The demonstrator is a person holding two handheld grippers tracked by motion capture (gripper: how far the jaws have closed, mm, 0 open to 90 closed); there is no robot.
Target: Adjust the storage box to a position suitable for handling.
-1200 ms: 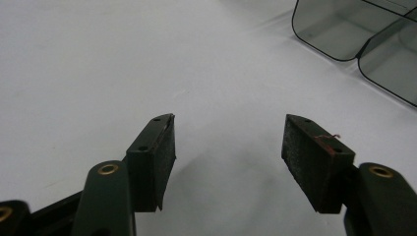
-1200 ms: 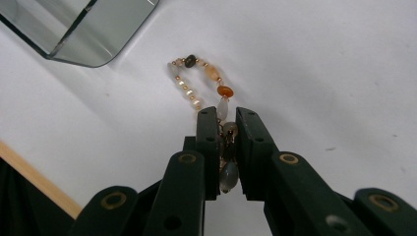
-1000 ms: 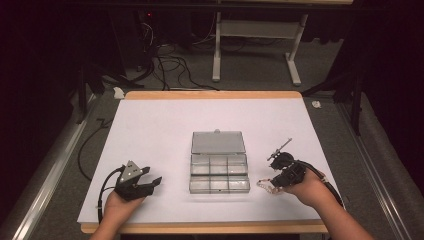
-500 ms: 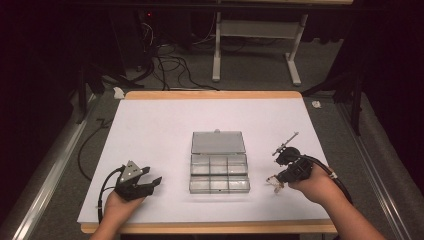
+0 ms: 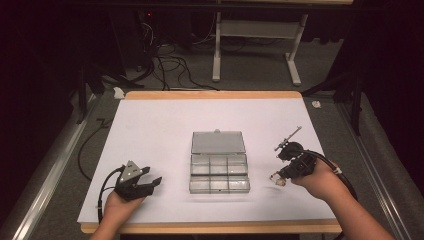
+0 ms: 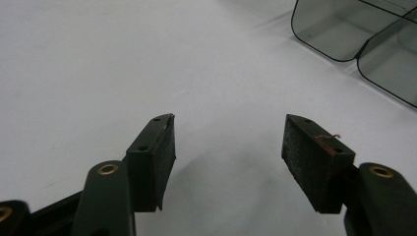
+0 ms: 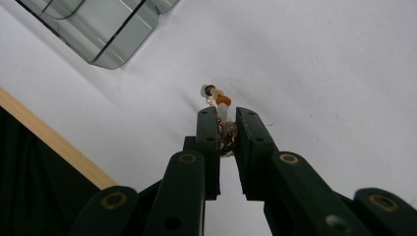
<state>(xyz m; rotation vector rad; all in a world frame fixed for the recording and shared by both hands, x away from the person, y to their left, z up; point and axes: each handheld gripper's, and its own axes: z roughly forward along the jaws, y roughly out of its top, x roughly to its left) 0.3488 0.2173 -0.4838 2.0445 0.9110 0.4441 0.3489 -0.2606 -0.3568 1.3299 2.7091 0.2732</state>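
A clear plastic compartment box point(image 5: 219, 165) lies open in the middle of the white table, lid flat behind it; its corners appear in the left gripper view point(image 6: 354, 34) and the right gripper view point(image 7: 105, 29). My right gripper point(image 5: 278, 178) is at the box's right, shut on a small string of beads point(image 7: 220, 110), white, orange and dark, that sticks out past the fingertips point(image 7: 209, 118). The beads point(image 5: 276, 179) hang just above the table. My left gripper point(image 5: 150, 181) rests near the front left, jaws open with nothing between its pads point(image 6: 157, 147).
The white table cover point(image 5: 160, 130) ends at a wooden front edge point(image 7: 44, 135) close behind the right gripper. A cable point(image 5: 335, 172) trails from the right gripper. Table legs and cables stand on the dark floor beyond the far edge.
The right hand has lifted a little and shifted right with the beads still in its jaws. The left hand has stayed where it was.
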